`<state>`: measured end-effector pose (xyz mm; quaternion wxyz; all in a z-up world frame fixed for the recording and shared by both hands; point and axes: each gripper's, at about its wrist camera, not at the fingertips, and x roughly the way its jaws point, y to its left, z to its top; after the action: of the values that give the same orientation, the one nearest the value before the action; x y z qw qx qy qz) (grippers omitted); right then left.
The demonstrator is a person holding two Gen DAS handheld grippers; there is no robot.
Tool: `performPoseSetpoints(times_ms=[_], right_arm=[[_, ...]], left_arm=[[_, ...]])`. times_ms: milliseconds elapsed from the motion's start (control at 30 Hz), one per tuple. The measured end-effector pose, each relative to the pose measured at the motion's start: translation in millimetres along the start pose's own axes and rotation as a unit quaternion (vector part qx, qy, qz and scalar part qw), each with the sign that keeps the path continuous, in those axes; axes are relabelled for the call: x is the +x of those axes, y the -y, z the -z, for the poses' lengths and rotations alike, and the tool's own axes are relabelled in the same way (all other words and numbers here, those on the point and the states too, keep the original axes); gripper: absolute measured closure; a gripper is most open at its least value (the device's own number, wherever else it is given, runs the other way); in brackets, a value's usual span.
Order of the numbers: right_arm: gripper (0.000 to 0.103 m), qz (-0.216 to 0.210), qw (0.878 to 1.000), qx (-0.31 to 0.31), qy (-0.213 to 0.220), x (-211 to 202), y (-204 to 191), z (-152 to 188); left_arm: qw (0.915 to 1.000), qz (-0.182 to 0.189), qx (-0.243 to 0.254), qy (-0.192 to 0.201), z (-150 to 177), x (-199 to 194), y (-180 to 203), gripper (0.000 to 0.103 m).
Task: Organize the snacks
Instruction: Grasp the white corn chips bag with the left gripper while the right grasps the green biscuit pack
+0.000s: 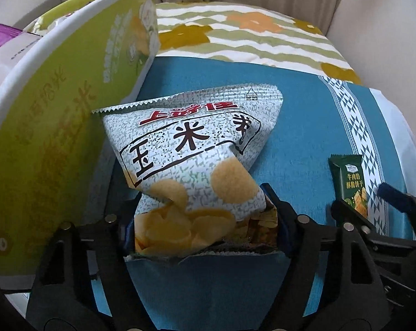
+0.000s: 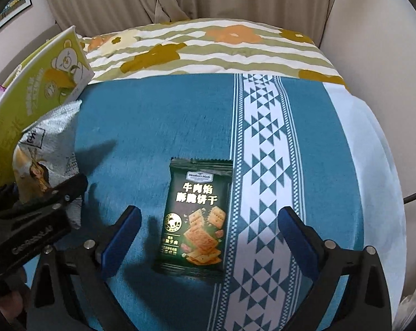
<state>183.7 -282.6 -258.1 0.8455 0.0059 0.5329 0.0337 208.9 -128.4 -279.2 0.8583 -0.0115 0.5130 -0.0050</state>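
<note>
My left gripper [image 1: 202, 215] is shut on a white speckled corn-chip bag [image 1: 191, 154] and holds it above the blue cloth, next to a green cardboard box [image 1: 56, 104]. The bag also shows in the right wrist view [image 2: 45, 149] at the left. A dark green biscuit packet [image 2: 198, 215] lies flat on the blue cloth, between the fingers of my right gripper [image 2: 208, 220], which is open around it without touching. The packet shows at the right in the left wrist view [image 1: 351, 182].
The blue cloth [image 2: 141, 115] with a white triangle-pattern stripe covers the table. A floral striped cloth [image 2: 208, 47] lies behind it. The green box [image 2: 42, 82] stands open at the left with purple packets [image 1: 4, 35] inside. Curtains hang at the back.
</note>
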Motion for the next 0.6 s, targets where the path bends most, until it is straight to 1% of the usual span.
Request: performPoseSetpoints(times_ms=[33, 67, 200, 233, 267, 300, 333, 367, 467, 600], right_arm=[[0.02, 0.0, 1.0, 0.0, -0.003, 1.7, -1.2, 0.4], [0.024, 0.001, 1.0, 0.0, -0.005, 3.5, -2.6, 0.9], [0.031, 0.015, 1.0, -0.006, -0.002, 5.8, -7.0, 2.2], [0.037, 0.015, 1.0, -0.006, 0.001, 5.3, -7.2, 2.2], [0.045, 0.015, 1.0, -0.007, 0.004, 4.4, -7.6, 2.6], [0.049, 0.016, 1.0, -0.008, 0.007, 3.4, -8.1, 2.8], [0.059, 0.015, 1.0, -0.013, 0.008, 2.5, -9.6, 2.5], [0.062, 0.015, 1.0, -0.018, 0.009, 1.3, -11.0, 2.1], [0.062, 0.006, 1.0, -0.013, 0.016, -6.1, -10.1, 2.2], [0.062, 0.006, 0.999, -0.011, 0.037, -29.8, -9.6, 2.4]], left_arm=[[1.0, 0.0, -0.001, 0.0, 0.2, -0.3, -0.3, 0.031], [1.0, 0.003, -0.003, 0.0, 0.5, -0.9, -0.5, 0.031], [1.0, 0.007, 0.006, -0.002, 1.9, -2.2, 2.4, 0.031], [0.9999, 0.009, 0.008, -0.002, 2.4, -3.1, 2.2, 0.031], [0.9999, 0.012, 0.01, -0.001, 2.8, -3.8, 2.6, 0.031], [0.9998, 0.015, 0.011, 0.0, 3.3, -5.7, 3.2, 0.031], [0.9998, 0.017, 0.013, 0.001, 3.7, -6.9, 4.2, 0.031], [0.9997, 0.02, 0.014, 0.002, 3.6, -9.0, 5.3, 0.031], [0.9993, 0.034, 0.011, 0.01, 2.1, -19.2, 8.3, 0.031], [0.9984, 0.047, 0.019, 0.026, -0.6, -40.9, 13.4, 0.031]])
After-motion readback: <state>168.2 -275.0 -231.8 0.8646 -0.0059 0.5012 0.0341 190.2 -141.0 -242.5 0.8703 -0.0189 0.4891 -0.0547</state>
